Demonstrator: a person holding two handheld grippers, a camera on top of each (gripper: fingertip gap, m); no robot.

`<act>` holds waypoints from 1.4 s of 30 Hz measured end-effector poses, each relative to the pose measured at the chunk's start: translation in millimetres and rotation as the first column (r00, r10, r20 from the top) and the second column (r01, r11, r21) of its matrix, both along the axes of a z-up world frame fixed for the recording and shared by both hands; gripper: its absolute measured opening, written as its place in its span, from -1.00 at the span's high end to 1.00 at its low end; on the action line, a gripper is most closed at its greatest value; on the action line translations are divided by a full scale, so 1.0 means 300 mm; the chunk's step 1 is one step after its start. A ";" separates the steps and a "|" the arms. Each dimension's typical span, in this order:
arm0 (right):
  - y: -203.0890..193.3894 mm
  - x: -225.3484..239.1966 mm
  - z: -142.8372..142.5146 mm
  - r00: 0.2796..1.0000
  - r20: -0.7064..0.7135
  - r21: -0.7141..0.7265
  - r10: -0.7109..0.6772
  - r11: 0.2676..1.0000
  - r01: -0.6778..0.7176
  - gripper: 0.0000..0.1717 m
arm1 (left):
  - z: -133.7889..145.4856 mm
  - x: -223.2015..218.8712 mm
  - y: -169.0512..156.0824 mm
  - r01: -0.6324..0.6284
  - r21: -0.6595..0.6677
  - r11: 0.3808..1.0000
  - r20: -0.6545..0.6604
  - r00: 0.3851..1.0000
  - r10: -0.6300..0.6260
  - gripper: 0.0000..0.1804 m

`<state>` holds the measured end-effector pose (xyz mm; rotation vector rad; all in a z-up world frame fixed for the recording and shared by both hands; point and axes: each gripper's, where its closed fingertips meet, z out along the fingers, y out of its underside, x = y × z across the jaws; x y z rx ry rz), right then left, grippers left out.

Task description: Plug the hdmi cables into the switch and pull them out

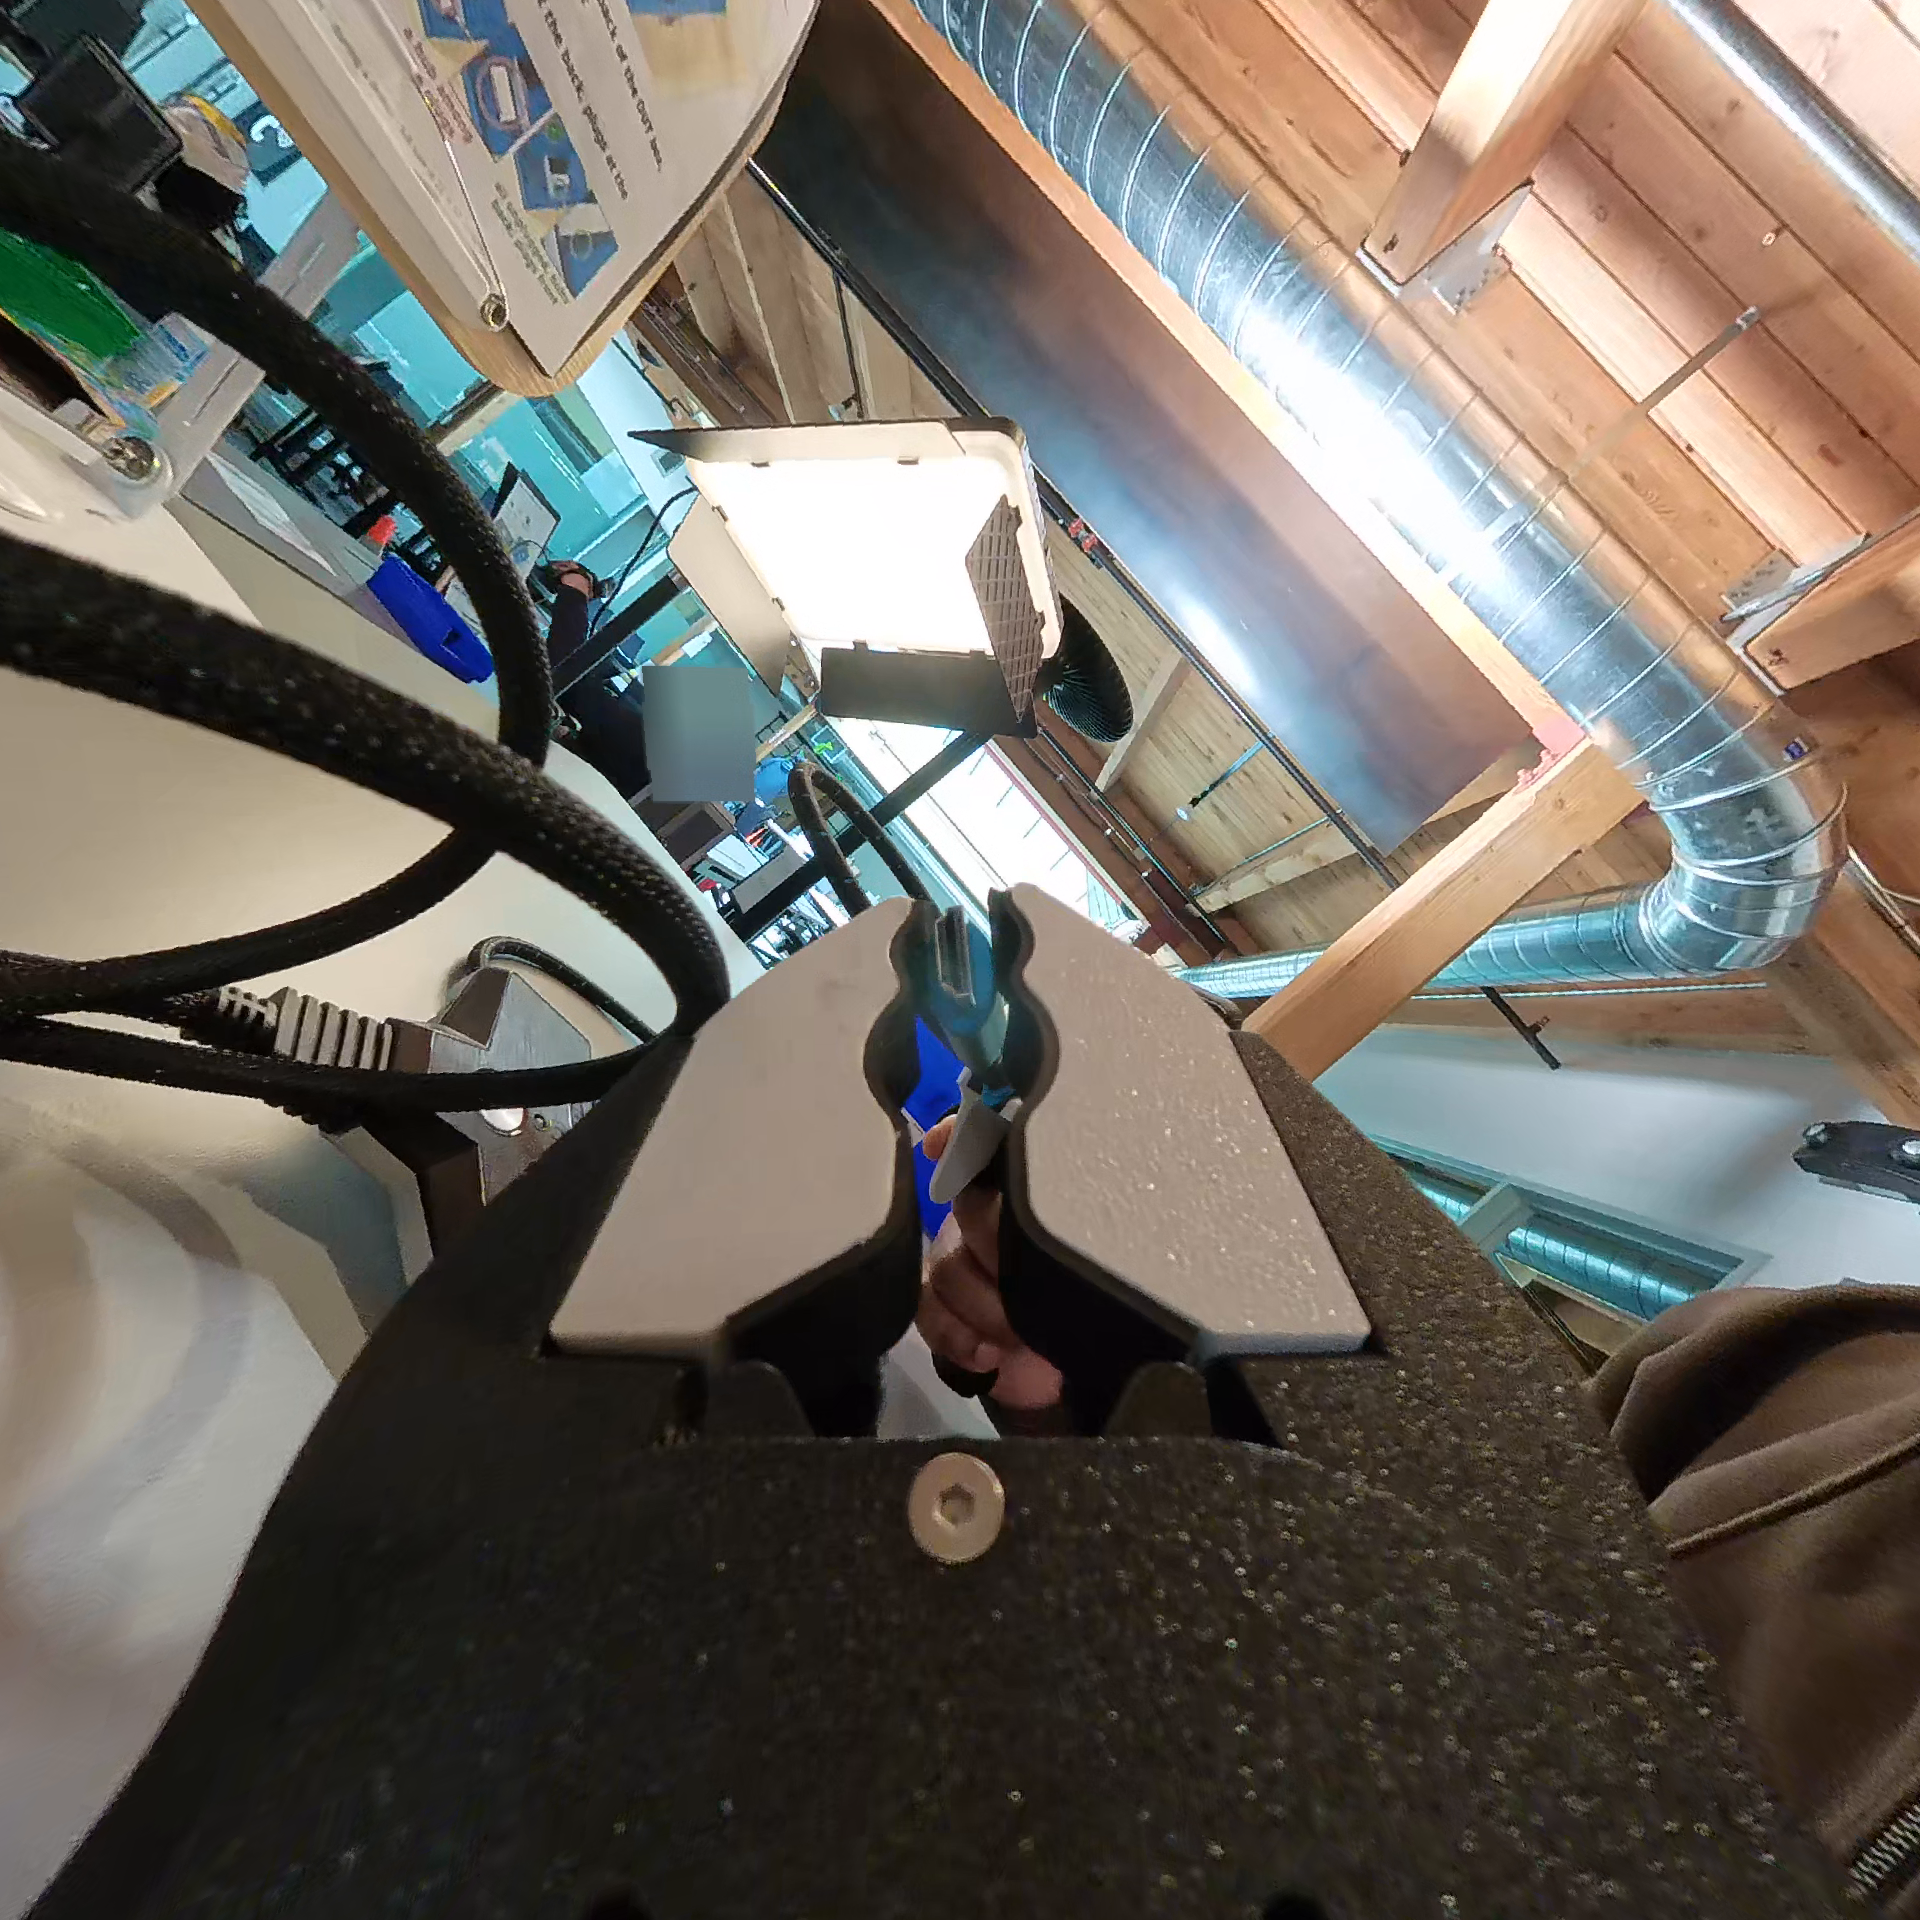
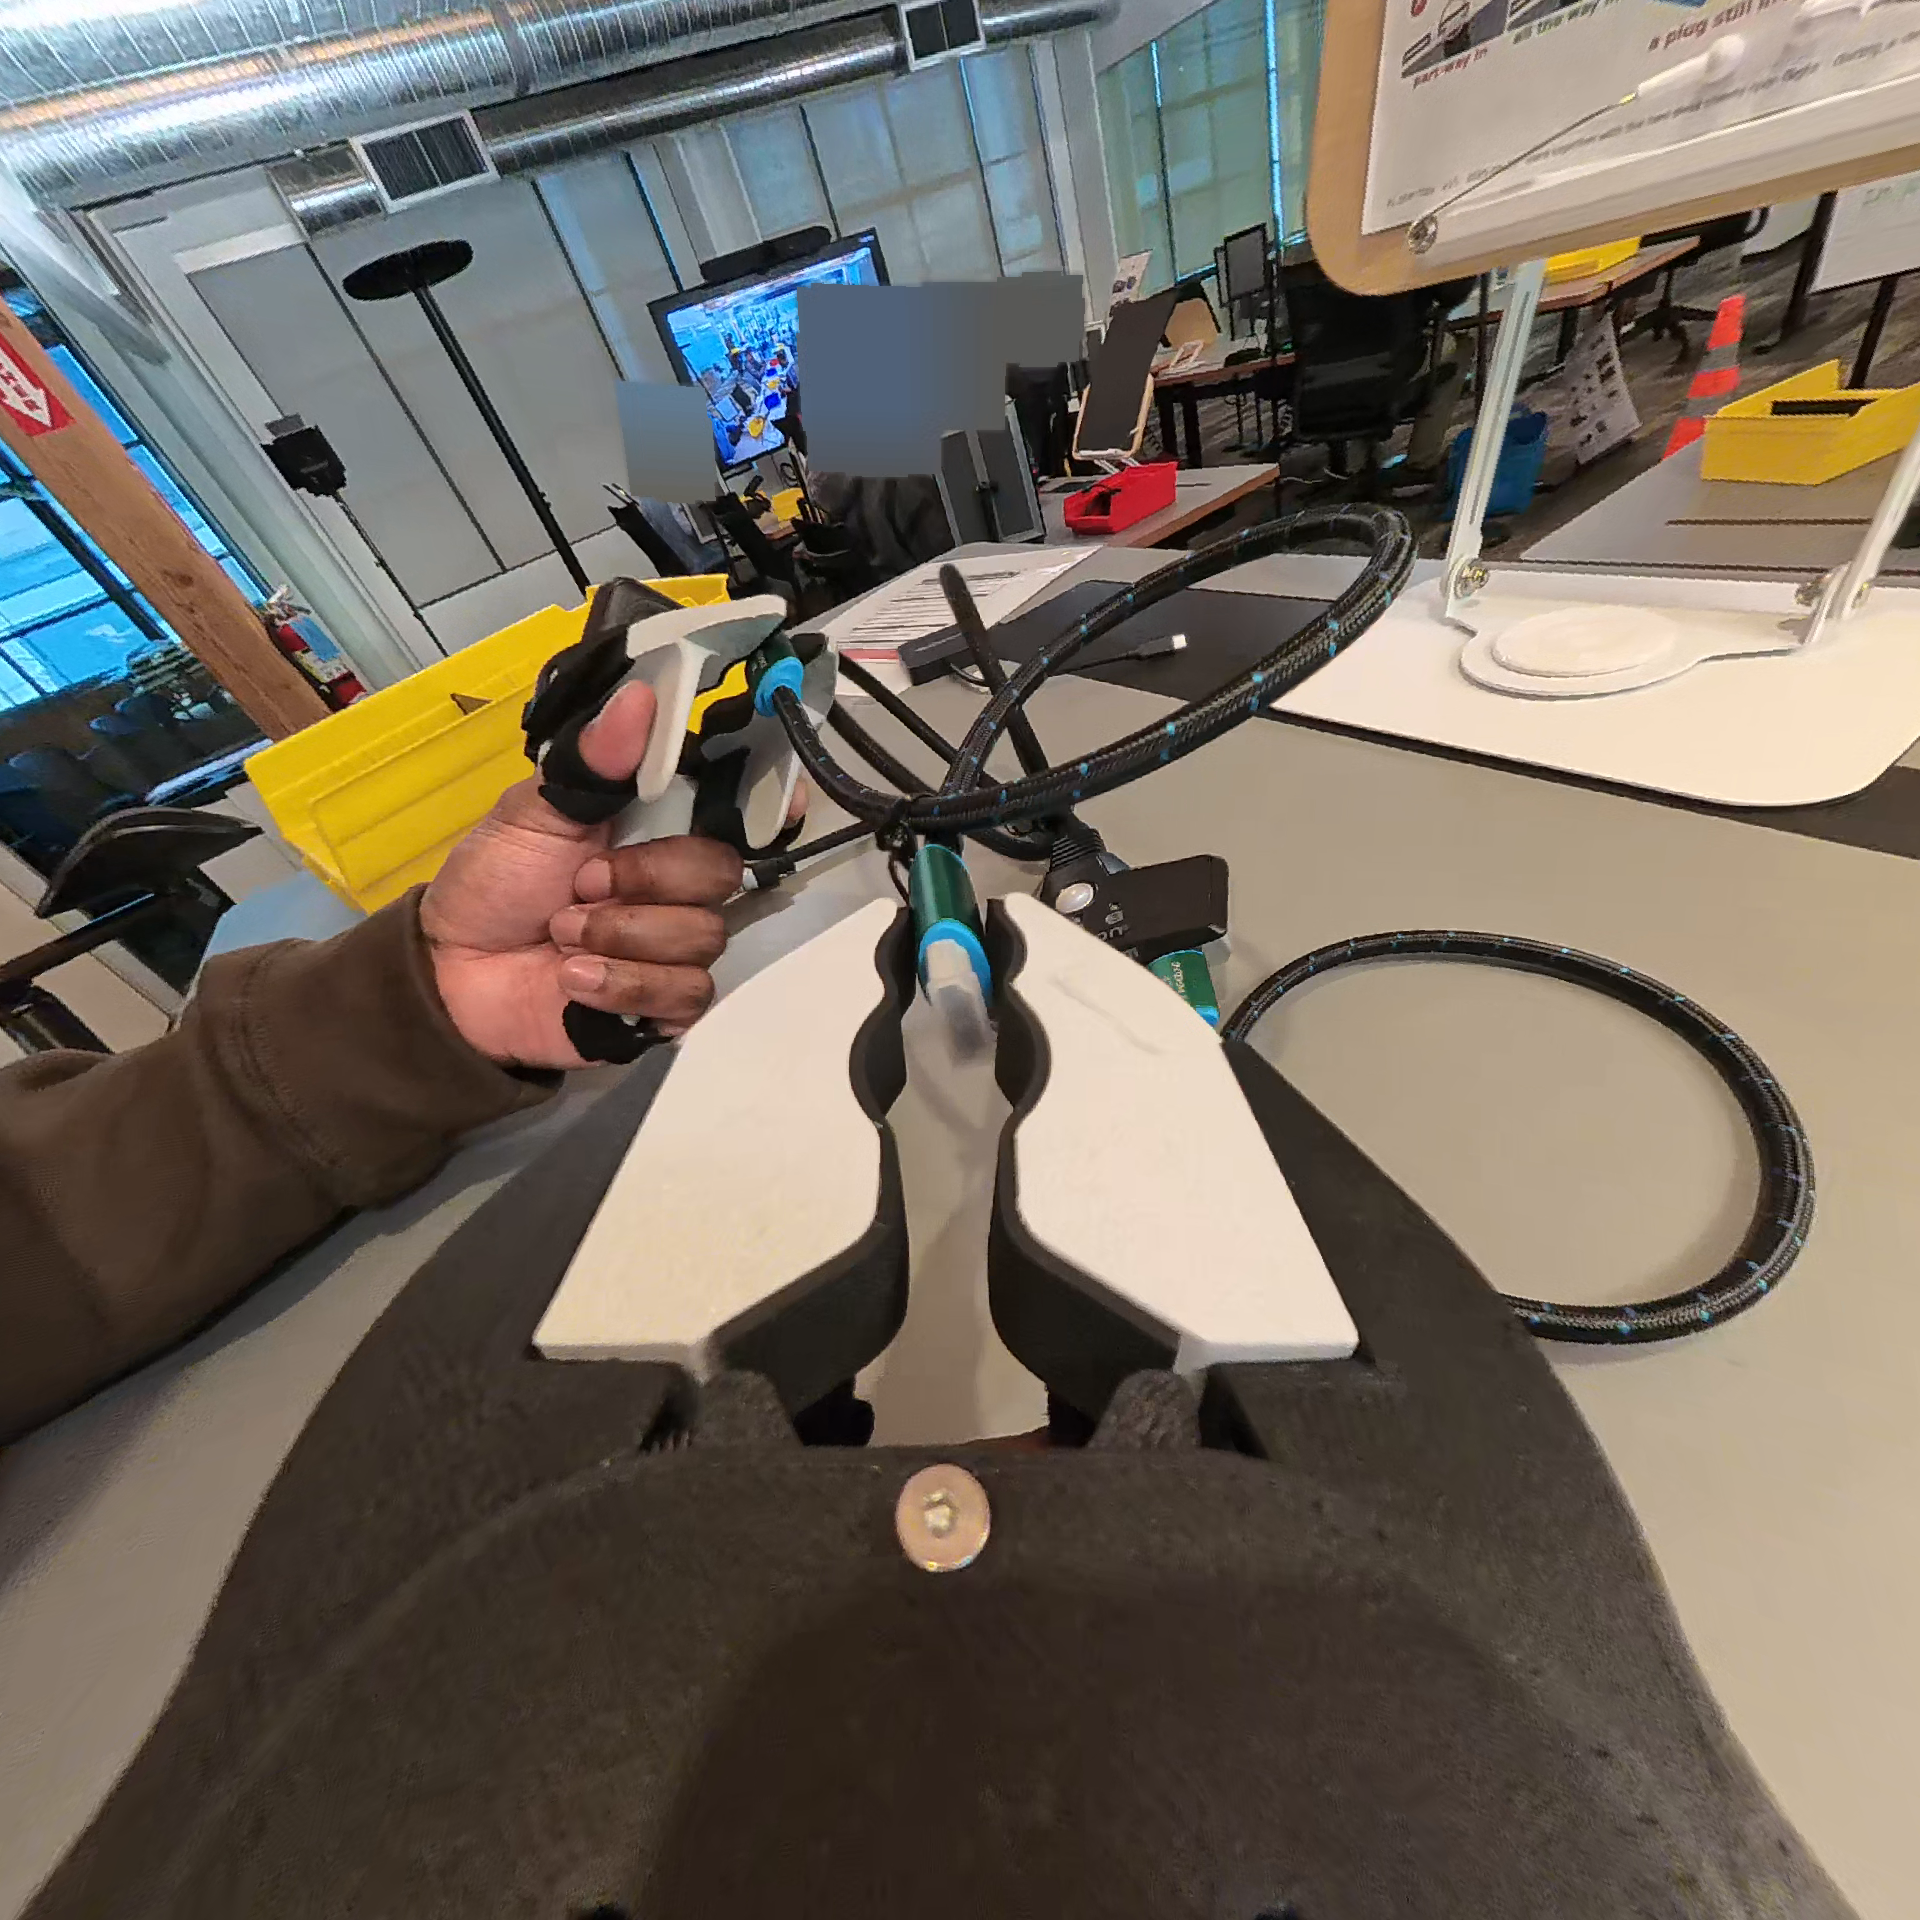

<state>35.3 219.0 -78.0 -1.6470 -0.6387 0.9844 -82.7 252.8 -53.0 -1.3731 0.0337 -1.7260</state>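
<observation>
Left wrist view: the left gripper [image 1: 954, 940] is clamping a teal plug [image 1: 961, 971], metal tip pointing up toward the lamp [image 1: 873, 540]; black braided cable [image 1: 312, 717] is looping over the white table [image 1: 156, 852] to the left.

Right wrist view: the right gripper [image 2: 948, 940] is gripping a green plug [image 2: 943, 904] with a blue collar, its tip pointing back between the fingers; its cable [image 2: 1558, 1143] is curling across the grey table [image 2: 1351, 831]. A hand [image 2: 582, 914] is holding the left gripper [image 2: 764, 665] up, closed on its own plug
</observation>
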 end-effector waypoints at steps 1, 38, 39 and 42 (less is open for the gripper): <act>0.002 0.005 0.001 1.000 -0.009 -0.006 -0.002 1.000 0.002 0.86 | 0.001 0.005 0.000 0.000 0.000 1.000 0.005 1.000 0.000 0.88; 0.060 -0.250 -0.206 0.713 0.667 0.193 -0.215 0.975 0.113 0.86 | -0.157 0.195 -0.053 0.135 -0.132 0.982 -0.293 0.941 -0.169 0.87; 0.068 -0.232 -0.208 0.703 0.672 0.191 -0.233 0.972 0.139 0.86 | -0.166 0.188 -0.050 0.126 -0.135 0.983 -0.320 0.933 -0.164 0.83; 0.094 -0.159 -0.224 0.664 0.698 0.165 -0.268 0.963 0.215 0.86 | -0.213 0.138 -0.017 0.037 -0.152 0.988 -0.442 0.891 -0.101 0.73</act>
